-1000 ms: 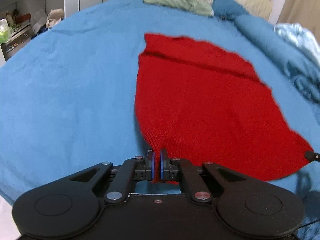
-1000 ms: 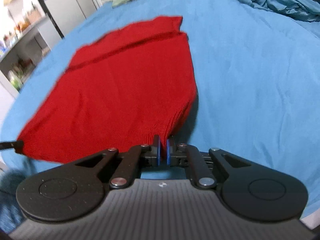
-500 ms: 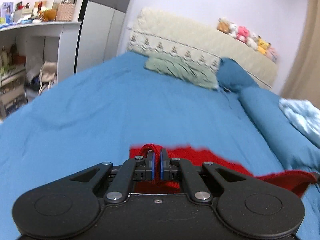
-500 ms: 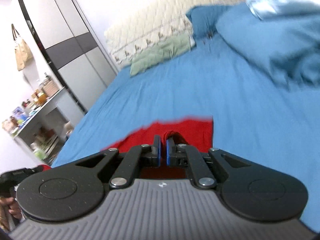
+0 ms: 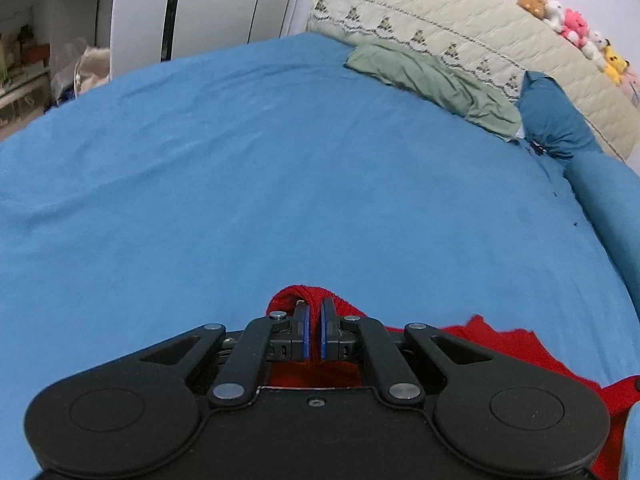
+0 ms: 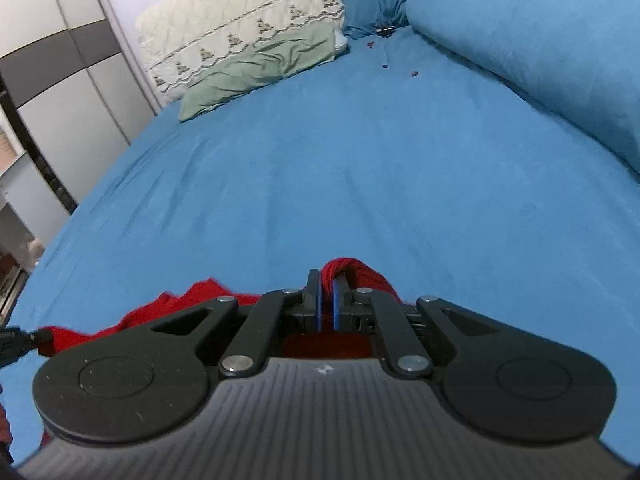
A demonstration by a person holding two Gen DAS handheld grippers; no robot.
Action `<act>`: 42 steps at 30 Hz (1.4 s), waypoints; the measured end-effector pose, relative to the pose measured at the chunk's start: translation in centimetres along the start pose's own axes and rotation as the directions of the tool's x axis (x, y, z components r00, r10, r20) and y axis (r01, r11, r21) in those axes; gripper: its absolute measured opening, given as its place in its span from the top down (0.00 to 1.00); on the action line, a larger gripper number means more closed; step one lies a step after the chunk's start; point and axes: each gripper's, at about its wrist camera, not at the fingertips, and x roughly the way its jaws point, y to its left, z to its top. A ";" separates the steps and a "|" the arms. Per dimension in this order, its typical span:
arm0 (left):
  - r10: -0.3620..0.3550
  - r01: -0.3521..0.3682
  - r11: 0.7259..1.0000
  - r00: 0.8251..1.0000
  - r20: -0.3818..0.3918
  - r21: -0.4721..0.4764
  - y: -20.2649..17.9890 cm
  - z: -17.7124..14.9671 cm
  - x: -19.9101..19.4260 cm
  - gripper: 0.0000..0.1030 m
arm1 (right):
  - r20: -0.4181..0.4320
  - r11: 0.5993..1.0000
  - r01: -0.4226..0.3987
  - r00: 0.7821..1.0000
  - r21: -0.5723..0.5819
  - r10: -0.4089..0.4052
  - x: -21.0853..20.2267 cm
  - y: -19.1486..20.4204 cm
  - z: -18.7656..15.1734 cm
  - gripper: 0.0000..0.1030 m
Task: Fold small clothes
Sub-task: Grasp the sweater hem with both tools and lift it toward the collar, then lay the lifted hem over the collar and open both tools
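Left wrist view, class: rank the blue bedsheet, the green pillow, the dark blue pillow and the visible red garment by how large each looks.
1. blue bedsheet
2. green pillow
3. red garment and dark blue pillow: look alike; the garment is nearer and mostly hidden by the left gripper, so no ranking.

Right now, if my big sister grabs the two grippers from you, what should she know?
Left gripper: shut on a corner of the red knit garment.
Right gripper: shut on its other corner.
The garment hangs between both, mostly hidden under the grippers, above the blue bedsheet.
Done: both corners gripped and lifted.
Left: lay them down to make the fold, release, finish folding.
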 end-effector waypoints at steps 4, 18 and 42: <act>-0.004 0.003 0.999 1.000 -0.022 -0.048 0.8 1.1 -0.2 0.44 | -0.002 0.999 0.009 1.000 0.048 -0.009 1.2 -0.2 0.8 0.54; 0.019 0.034 0.935 0.989 -0.144 0.352 -0.3 -11.1 -5.4 0.00 | -0.053 0.975 -0.123 0.992 -0.183 0.115 -4.6 1.5 -10.1 0.00; 0.030 0.072 0.862 0.981 -0.193 0.502 -8.8 -11.7 -10.9 0.00 | -0.015 0.978 0.099 0.995 -0.182 -0.104 -12.2 -2.6 -8.7 0.00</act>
